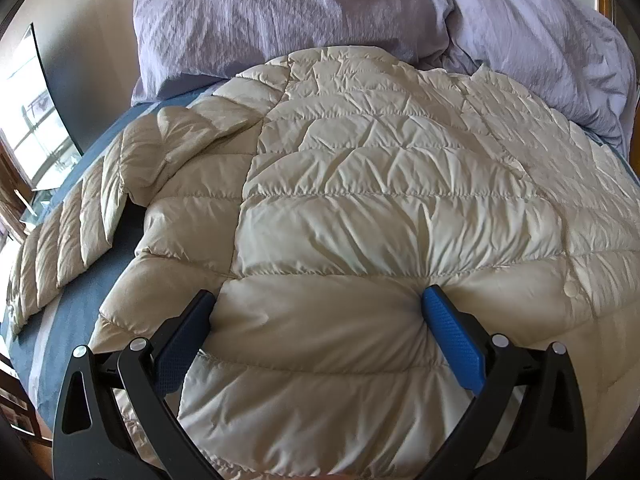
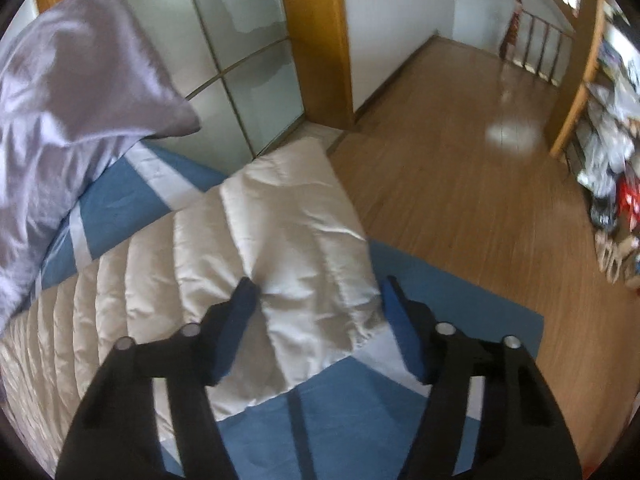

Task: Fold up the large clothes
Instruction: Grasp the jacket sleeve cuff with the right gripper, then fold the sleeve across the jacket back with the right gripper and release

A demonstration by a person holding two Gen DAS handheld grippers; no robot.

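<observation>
a: lying spread across the bed (image 1: 100, 292), the cream puffer jacket (image 1: 380, 184) covers most of the blue sheet, right?

b: yes. its quilted body fills the middle of the left wrist view, and one sleeve (image 1: 68, 240) stretches out to the left over the sheet. lilac pillows (image 1: 288, 16) sit just past the collar end.

a: and the left tool (image 1: 318, 304)?

b: spread wide, pressed down into the jacket body. a swell of padding bulges up between the two blue pads, and the fabric puckers around the right pad. the pads dent the jacket, but they are not pinching it together, so i call it released.

a: what about the right tool (image 2: 316, 292)?

b: it points down at the other sleeve (image 2: 288, 240), which lies flat on the sheet with its cuff end toward the edge of the bed (image 2: 460, 292). the cuff part sits between the two fingers. the left finger (image 2: 240, 308) looks to touch the fabric; the right one is beside the sleeve edge. the picture is a bit blurred, so i cannot tell whether the pads really press. the gap is still plain, so it is not clenched on the sleeve.

a: anything else there?

b: a wooden floor (image 2: 460, 168) beyond the bed, a glass sliding door (image 2: 224, 64), and a lilac pillow (image 2: 72, 92) at the left.
</observation>
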